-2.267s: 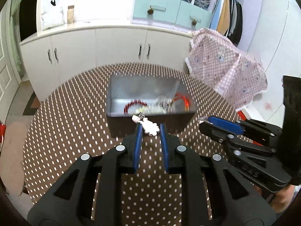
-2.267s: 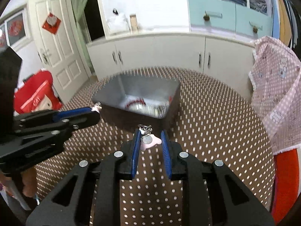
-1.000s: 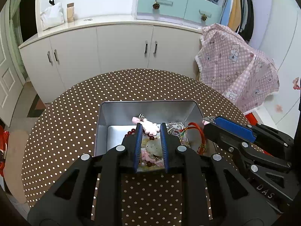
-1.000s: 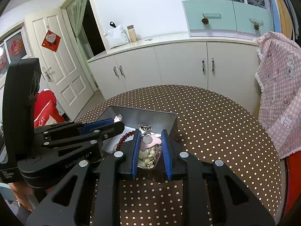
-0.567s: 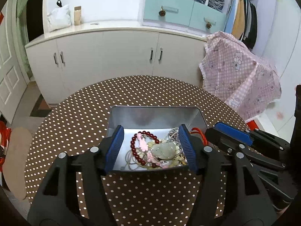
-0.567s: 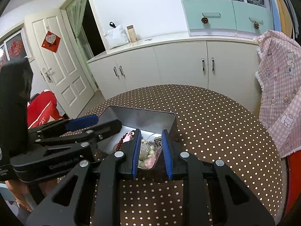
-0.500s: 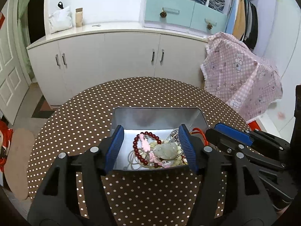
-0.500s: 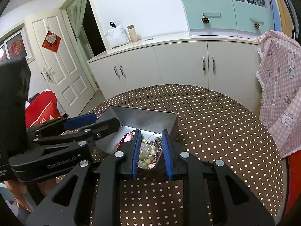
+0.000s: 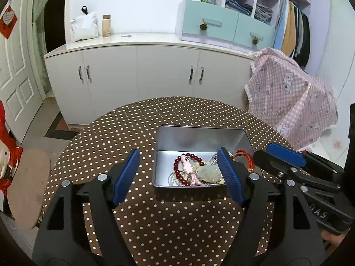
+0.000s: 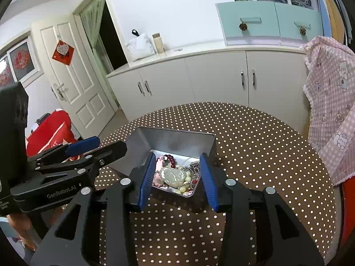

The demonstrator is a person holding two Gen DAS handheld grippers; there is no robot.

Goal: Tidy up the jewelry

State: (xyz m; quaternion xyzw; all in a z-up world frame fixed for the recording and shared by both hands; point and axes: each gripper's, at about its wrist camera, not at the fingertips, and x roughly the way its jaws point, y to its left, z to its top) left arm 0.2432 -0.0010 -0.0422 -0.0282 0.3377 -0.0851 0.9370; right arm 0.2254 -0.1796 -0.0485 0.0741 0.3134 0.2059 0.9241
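Note:
A silver metal tin (image 9: 200, 133) (image 10: 175, 141) sits on the brown polka-dot round table (image 9: 124, 128). It holds a dark red bead bracelet (image 9: 178, 169), a pale jade pendant (image 9: 209, 173) (image 10: 174, 177), pink charms (image 9: 187, 166), silver chains and a red cord (image 9: 244, 156). My left gripper (image 9: 178, 175) is wide open and empty, just in front of the tin. My right gripper (image 10: 177, 177) is open and empty above the tin's near edge; it also shows at the right of the left wrist view (image 9: 286, 158).
White cabinets (image 9: 142, 73) stand behind the table. A pink checked cloth (image 9: 292, 102) is draped at the right. A red bag (image 10: 51, 130) sits by the door at the left. The table edge curves close behind the tin.
Both grippers carried pink charms over the tin and opened; the charms now lie in the tin. The left gripper has pulled back and shifted left; the right opened last.

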